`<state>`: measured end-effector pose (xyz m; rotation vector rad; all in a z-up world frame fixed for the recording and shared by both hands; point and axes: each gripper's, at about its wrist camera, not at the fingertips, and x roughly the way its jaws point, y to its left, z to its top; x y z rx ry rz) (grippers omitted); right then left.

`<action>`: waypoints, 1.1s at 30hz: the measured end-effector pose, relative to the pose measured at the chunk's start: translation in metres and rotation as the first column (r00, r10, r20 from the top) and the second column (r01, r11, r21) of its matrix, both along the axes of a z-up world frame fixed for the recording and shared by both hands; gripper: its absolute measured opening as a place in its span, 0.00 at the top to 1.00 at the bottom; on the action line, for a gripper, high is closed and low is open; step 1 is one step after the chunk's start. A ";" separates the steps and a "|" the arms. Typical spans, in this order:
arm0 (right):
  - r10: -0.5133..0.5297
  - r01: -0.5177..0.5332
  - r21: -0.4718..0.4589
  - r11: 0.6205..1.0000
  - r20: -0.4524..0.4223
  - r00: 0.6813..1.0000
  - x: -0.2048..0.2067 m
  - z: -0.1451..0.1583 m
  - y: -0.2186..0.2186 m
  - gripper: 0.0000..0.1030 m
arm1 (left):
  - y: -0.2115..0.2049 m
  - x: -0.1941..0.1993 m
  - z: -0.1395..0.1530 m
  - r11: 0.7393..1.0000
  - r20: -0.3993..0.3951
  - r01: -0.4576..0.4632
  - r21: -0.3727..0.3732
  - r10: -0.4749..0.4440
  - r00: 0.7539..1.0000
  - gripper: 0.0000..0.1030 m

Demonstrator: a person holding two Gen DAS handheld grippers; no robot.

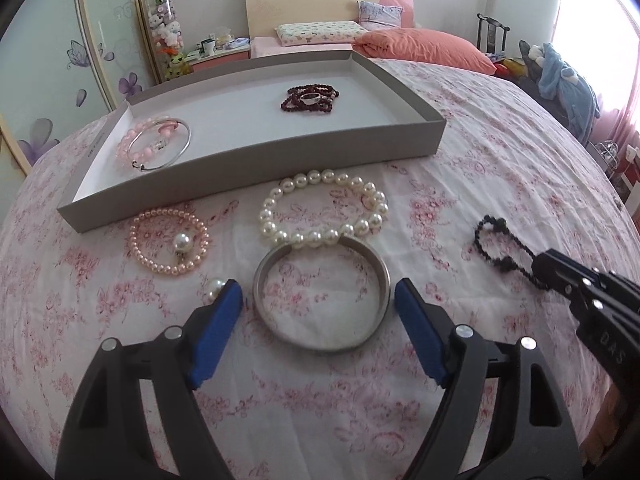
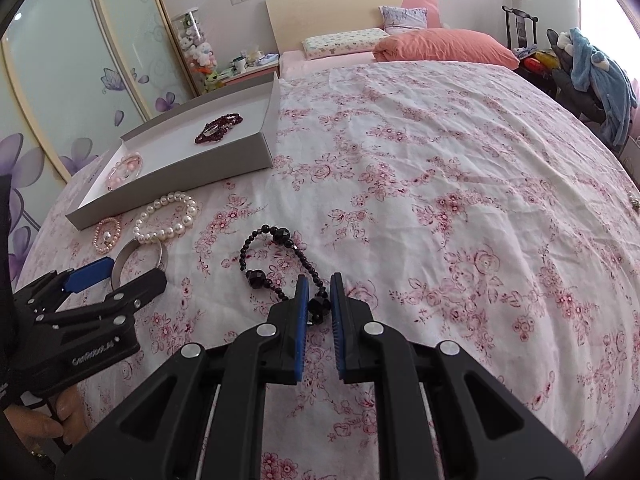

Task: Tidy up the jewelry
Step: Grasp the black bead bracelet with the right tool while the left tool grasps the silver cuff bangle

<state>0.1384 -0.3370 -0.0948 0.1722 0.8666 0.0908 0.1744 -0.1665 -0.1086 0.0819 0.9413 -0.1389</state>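
Observation:
On the floral bedspread lies a silver bangle [image 1: 320,346] [image 2: 162,254]. My left gripper [image 1: 318,288] [image 2: 124,276] stands open around it, one blue pad on each side, not pressing. A white pearl bracelet [image 1: 314,178] rests against the bangle's far edge. Left of it lies a pink pearl bracelet [image 1: 172,271], and a loose pearl [image 1: 216,286] sits by my left pad. To the right, my right gripper [image 2: 319,284] [image 1: 544,264] is shut on one end of a black bead bracelet [image 2: 280,234] [image 1: 496,222]; the rest trails on the sheet.
A grey tray [image 1: 260,164] [image 2: 200,184] sits beyond the jewelry, holding a pink bead bracelet with a thin silver hoop [image 1: 154,146] and a dark red bead string [image 1: 310,98]. Pillows [image 1: 424,46] lie at the bed's head. The wardrobe [image 1: 48,60] stands on the left.

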 end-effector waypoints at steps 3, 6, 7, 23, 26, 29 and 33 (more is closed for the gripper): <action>-0.001 0.001 0.001 1.000 0.000 1.000 0.000 0.000 -0.001 0.88 | -0.001 0.004 0.000 1.000 0.010 -0.008 -0.002 0.008 1.000 0.31; -0.001 0.001 0.000 1.000 0.000 1.000 0.000 0.000 0.000 0.88 | -0.001 0.006 0.001 1.000 0.016 0.000 -0.006 0.000 1.000 0.36; -0.001 0.001 0.000 1.000 0.000 1.000 0.000 0.000 0.000 0.88 | -0.001 0.006 0.002 1.000 0.017 0.005 -0.005 -0.005 1.000 0.36; 0.054 -0.054 0.002 0.999 0.026 0.998 0.001 0.011 0.026 0.88 | 0.057 -0.016 0.031 0.994 0.083 -0.029 -0.102 0.038 0.996 0.36; 0.067 -0.067 0.005 0.998 0.021 0.998 0.001 0.010 0.033 0.88 | 0.077 -0.021 0.035 0.994 0.105 -0.061 -0.089 0.071 0.992 0.36; 0.078 -0.078 0.008 0.997 0.017 0.997 0.001 0.009 0.038 0.88 | 0.099 -0.024 0.036 0.992 0.118 -0.103 -0.068 0.110 0.987 0.36; 0.096 -0.096 0.005 0.995 0.008 0.995 0.001 0.007 0.046 0.88 | 0.131 -0.025 0.032 0.985 0.112 -0.168 -0.041 0.172 0.979 0.36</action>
